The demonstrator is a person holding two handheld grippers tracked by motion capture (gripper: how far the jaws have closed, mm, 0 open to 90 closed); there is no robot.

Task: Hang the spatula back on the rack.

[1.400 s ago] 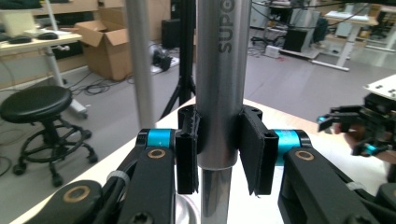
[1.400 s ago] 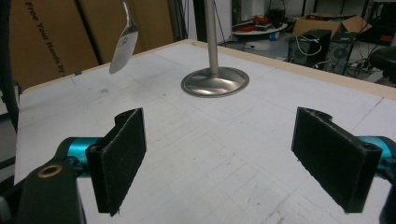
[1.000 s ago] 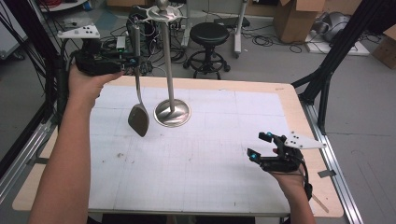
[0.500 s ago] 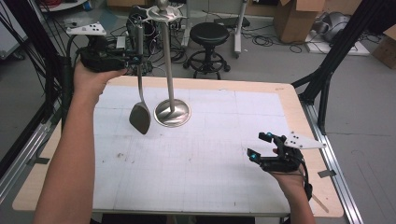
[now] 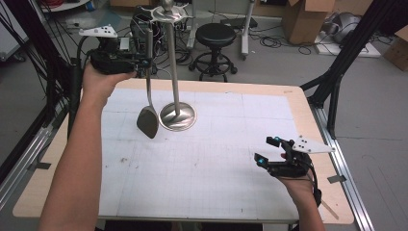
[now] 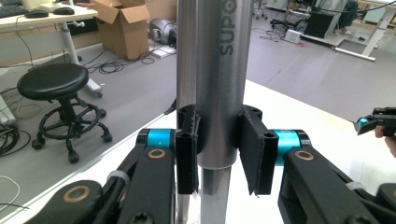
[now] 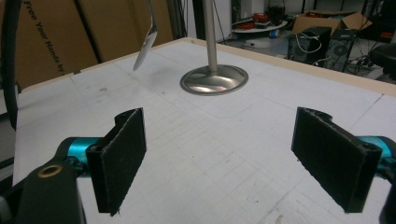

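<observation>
A steel spatula hangs upright in the air, its blade (image 5: 147, 122) just above the white mat. My left gripper (image 5: 143, 63) is shut on the spatula's thick handle (image 6: 219, 70), high at the table's far left; both pads (image 6: 187, 154) press its sides. Right beside it stands a steel utensil stand, with a thin pole (image 5: 173, 67), a round base (image 5: 178, 117) and hooks at the top (image 5: 166, 9). The pole (image 6: 186, 46) sits just behind the handle. My right gripper (image 5: 269, 151) rests low near the front right, open (image 7: 233, 158) with nothing between its pads.
The white gridded mat (image 5: 216, 159) covers a wooden table (image 5: 298, 101). A black stool (image 5: 215, 36), cardboard boxes (image 5: 303, 19) and cables lie on the floor beyond the far edge. Black frame posts (image 5: 337, 72) stand at the right.
My left gripper and the spatula have drifted slightly right, closer to the stand's pole. The right gripper has stayed put.
</observation>
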